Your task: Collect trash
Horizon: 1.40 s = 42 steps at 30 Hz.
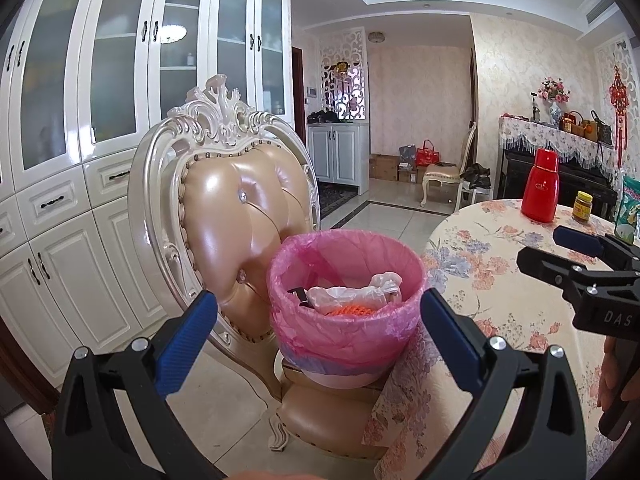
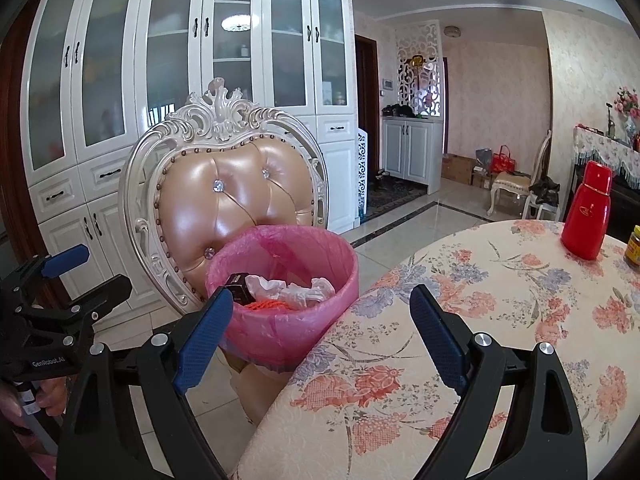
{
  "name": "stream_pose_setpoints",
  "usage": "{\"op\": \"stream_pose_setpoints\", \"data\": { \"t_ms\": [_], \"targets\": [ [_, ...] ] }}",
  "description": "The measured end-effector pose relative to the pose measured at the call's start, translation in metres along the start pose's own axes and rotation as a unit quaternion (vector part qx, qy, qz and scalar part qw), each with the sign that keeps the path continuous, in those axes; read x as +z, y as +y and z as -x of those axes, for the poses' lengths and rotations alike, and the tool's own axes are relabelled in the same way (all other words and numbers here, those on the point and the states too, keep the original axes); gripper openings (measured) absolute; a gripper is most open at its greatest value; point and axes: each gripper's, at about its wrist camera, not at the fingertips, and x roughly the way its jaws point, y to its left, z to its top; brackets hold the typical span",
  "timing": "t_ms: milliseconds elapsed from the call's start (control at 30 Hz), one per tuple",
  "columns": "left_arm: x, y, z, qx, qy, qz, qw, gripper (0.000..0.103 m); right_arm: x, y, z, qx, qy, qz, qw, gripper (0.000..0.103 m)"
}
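My left tongs: the left gripper (image 1: 318,322) is spread wide and empty, its blue pads framing the bin from in front, touching nothing.
My right tongs: the right gripper (image 2: 322,326) is spread wide too, holding nothing, hovering over the table edge with its left pad near the bin's rim.
Trash bin: the pink-lined bin (image 1: 346,308) stands on the seat of the ornate chair (image 1: 236,196), just beside the floral tablecloth (image 2: 460,340).
Contents: crumpled white plastic (image 1: 352,292), something orange under it, and a small dark box (image 2: 237,286) at the left side.
Step in hand: I judge I'm between pieces, both tongs free, lined up on the bin; no loose trash shows near my tongs.
Next move: either find more trash on the table or take the liner's rim with both tongs; the thin film calls for a firm pinch.
Pose: both held level, side by side, pointing at the chair.
Table beyond: a red flask (image 1: 540,186) and a yellow-lidded jar (image 1: 582,207) stand well apart from the bin.
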Motion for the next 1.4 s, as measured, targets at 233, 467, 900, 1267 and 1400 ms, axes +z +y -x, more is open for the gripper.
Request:
{"op": "stream_pose_setpoints", "data": {
  "t_ms": [233, 467, 900, 1267, 1400],
  "targets": [
    [-0.003, -0.0016, -0.0018, -0.003, 0.006, 0.0, 1.0, 0.098, 0.0013, -0.0018, 0.0016, -0.002, -0.002, -0.003, 1.0, 0.085],
    [-0.0049, -0.0028, -0.0014, -0.001, 0.005, -0.001, 1.0, 0.098, 0.0014, -0.0017, 0.003, -0.002, -0.003, -0.001, 1.0, 0.085],
    [-0.0046, -0.0031, -0.0008, 0.0, 0.007, -0.001, 1.0, 0.098, 0.0016, -0.0013, 0.003, -0.002, -0.004, -0.001, 1.0, 0.085],
    [-0.006, -0.0038, -0.0005, -0.001, 0.008, -0.002, 1.0, 0.098, 0.0028, -0.0001, 0.0041, -0.001, -0.004, 0.001, 1.0, 0.085],
    [-0.0061, -0.004, -0.0007, -0.001, 0.009, -0.003, 1.0, 0.098, 0.004, 0.0021, 0.0051, 0.0, -0.003, 0.004, 1.0, 0.085]
  ]
}}
